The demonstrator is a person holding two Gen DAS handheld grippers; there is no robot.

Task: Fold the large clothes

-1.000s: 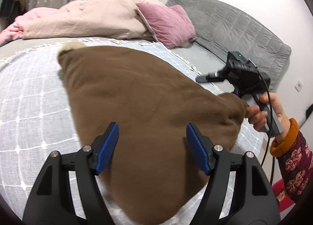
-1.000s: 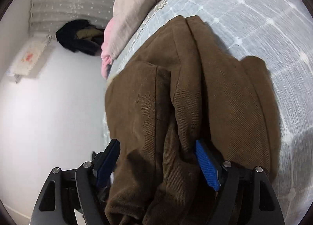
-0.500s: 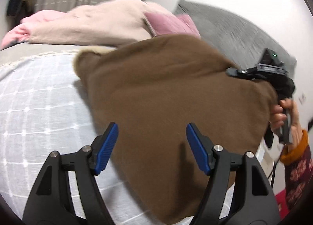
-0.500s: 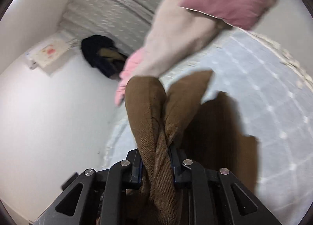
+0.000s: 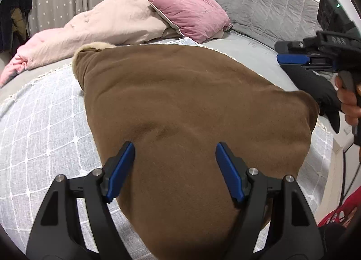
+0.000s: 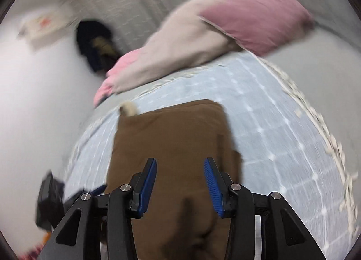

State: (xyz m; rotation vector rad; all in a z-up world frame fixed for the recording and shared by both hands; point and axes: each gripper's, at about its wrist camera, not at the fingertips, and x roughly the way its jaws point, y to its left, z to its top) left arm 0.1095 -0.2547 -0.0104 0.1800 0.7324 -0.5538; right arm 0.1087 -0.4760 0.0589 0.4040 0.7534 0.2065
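A large brown garment (image 5: 191, 102) lies folded on the white gridded bedspread (image 5: 45, 124), a pale fleecy lining showing at its far corner. My left gripper (image 5: 174, 147) hovers open over its near edge, the fabric lying under the fingers. In the right wrist view, which is blurred by motion, my right gripper (image 6: 180, 160) hangs above the garment (image 6: 176, 138). Its jaws are opening and nothing is pinched between the pads. From the left wrist view the right gripper (image 5: 293, 59) shows at the far right, raised off the bed in a person's hand (image 5: 349, 102).
A beige duvet (image 5: 108, 23) and a pink pillow (image 5: 191, 16) lie at the head of the bed before a grey padded headboard (image 5: 259, 5). A black garment (image 5: 315, 88) lies at the bed's right edge. Dark clothes (image 5: 13, 16) hang by the curtain.
The right gripper shut on a bunched edge of the brown garment, carried it up and over, then let go and rose. The garment now lies folded flat. The left gripper shifted slightly.
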